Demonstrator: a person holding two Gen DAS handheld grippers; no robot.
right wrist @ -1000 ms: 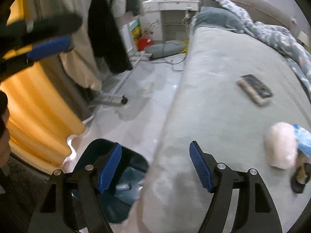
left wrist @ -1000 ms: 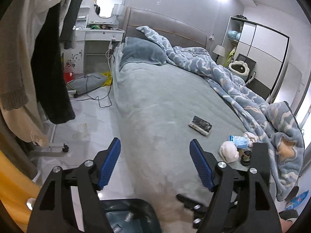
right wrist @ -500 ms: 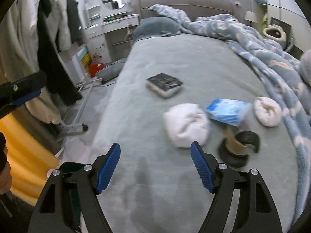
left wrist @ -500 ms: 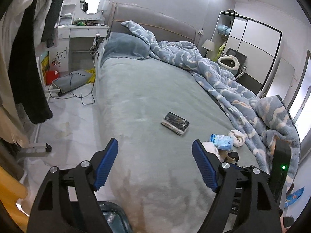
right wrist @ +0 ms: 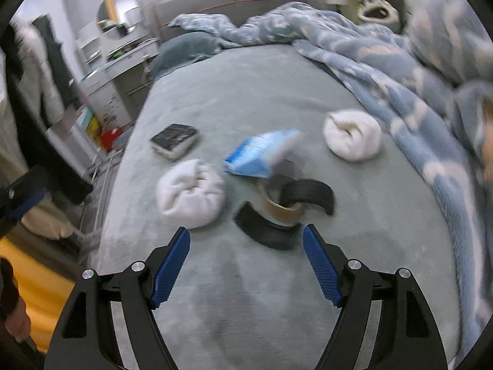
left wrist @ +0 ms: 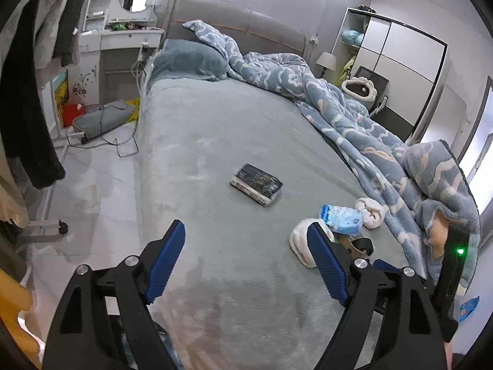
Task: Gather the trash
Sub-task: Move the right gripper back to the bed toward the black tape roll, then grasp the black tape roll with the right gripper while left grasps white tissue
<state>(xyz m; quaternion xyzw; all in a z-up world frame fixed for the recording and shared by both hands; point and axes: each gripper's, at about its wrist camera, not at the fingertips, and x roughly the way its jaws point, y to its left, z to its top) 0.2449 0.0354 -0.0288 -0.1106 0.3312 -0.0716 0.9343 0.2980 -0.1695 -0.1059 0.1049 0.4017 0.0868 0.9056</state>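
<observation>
i see the trash cluster on the grey bed (right wrist: 246,98), toward its near right part. the blue wrapper (right wrist: 260,154) lies with its long axis running from near left to far right in the right wrist view, its far end blurred. just near it a brown tape roll (right wrist: 282,208) stands on the cover, opening upward, with one curved black piece (right wrist: 308,194) leaning across its top and another curved black piece (right wrist: 265,229) lying flat at its near side, its arc bowing toward me.

a balled white sock (right wrist: 191,192) sits just left of the tape roll, and a second white sock ball (right wrist: 352,134) sits to the far right, close to the edge of the blue patterned blanket (right wrist: 400,71). a dark book (right wrist: 174,140) lies flat farther left, well apart from the wrapper, its long axis angled from near left to far right.

my right tool (right wrist: 246,265) hangs over the bed with its blue fingers spread wide and nothing between them; the flat black piece is just beyond the gap, slightly right of centre, and the near sock lies just past the left fingertip.

my left tool (left wrist: 246,265) is also spread wide and empty, over bare bed cover. in its view the wrapper (left wrist: 340,219) lies beyond the right finger, which partly hides the near sock (left wrist: 300,243); the book (left wrist: 255,183) lies straight ahead, farther off.
</observation>
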